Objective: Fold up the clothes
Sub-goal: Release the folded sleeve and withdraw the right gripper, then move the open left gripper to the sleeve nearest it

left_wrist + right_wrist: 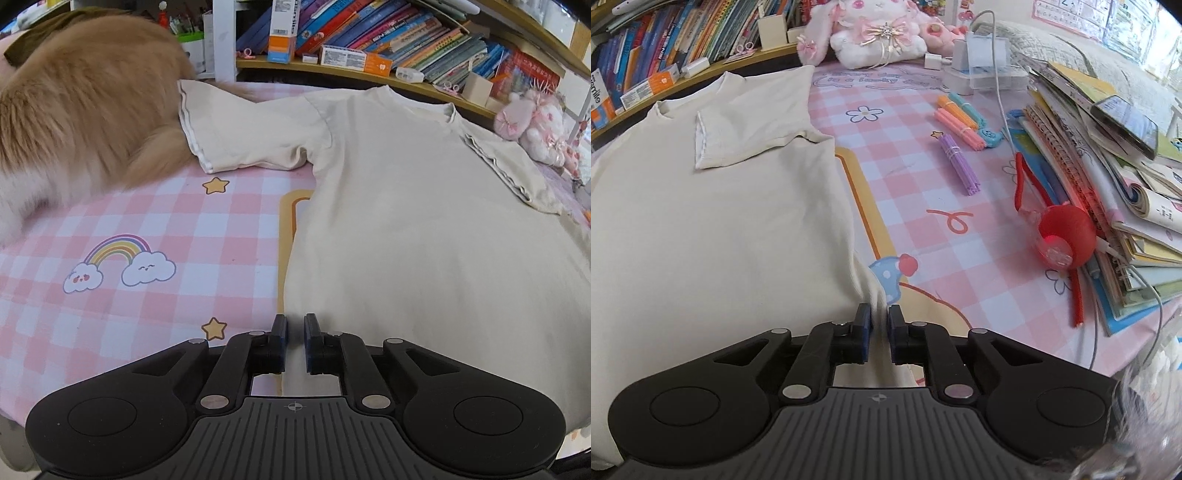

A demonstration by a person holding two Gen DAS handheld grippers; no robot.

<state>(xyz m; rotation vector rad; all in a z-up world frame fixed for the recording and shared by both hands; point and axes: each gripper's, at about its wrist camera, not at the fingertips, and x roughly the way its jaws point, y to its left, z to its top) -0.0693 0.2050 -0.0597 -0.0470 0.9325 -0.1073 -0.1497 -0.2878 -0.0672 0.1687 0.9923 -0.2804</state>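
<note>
A cream T-shirt (424,221) lies flat on the pink checked tablecloth (147,240), collar toward the bookshelf. Its right sleeve is folded over the chest (738,129); its left sleeve (251,136) is spread out. My left gripper (295,325) is shut on the shirt's lower left hem corner. In the right wrist view the shirt (720,221) fills the left side, and my right gripper (880,317) is shut on the lower right hem corner, where the cloth bunches between the pads.
A fluffy orange cat (85,122) sits at the left, touching the spread sleeve. Bookshelf (406,40) behind. At the right: pink plush toy (871,29), bundles of coloured sticks (960,147), red ball toy (1067,236), stacked books (1108,184) with a phone (1126,122).
</note>
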